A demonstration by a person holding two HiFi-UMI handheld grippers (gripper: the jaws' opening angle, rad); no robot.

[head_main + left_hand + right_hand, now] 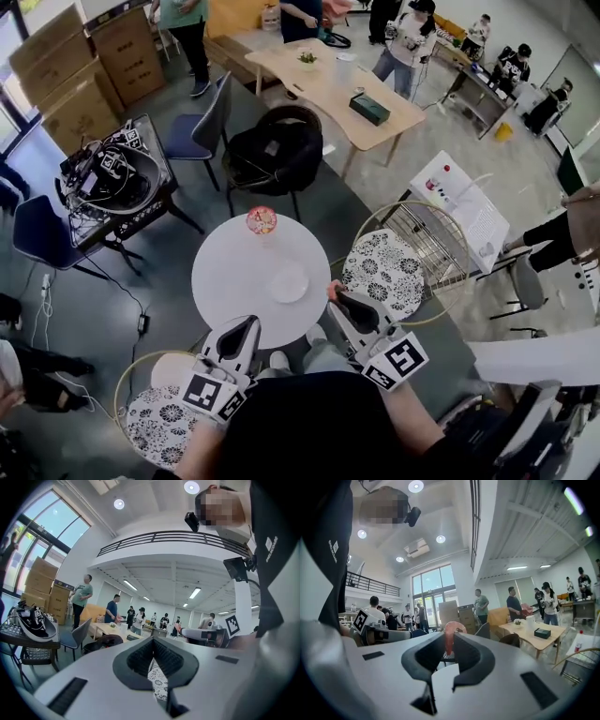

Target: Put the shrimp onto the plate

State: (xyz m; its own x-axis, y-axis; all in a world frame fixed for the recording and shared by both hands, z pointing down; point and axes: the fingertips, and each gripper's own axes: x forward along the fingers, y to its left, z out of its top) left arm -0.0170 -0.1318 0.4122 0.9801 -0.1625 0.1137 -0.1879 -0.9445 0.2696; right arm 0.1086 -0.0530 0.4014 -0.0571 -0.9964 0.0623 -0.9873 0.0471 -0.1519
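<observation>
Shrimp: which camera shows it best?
The right gripper view: the shrimp stands large, pinched between the right gripper's jaws. The head view shows only an orange speck at that gripper's tip; the left gripper view shows none clearly.

My left tool sits lower centre-left in the head view. It points up-frame and slightly right, its jaws closed tip to tip with nothing between them. My right tool, lower centre-right, points up-frame and left, jaws clamped on the shrimp. My left forearm and right forearm run back toward the bottom edge.
</observation>
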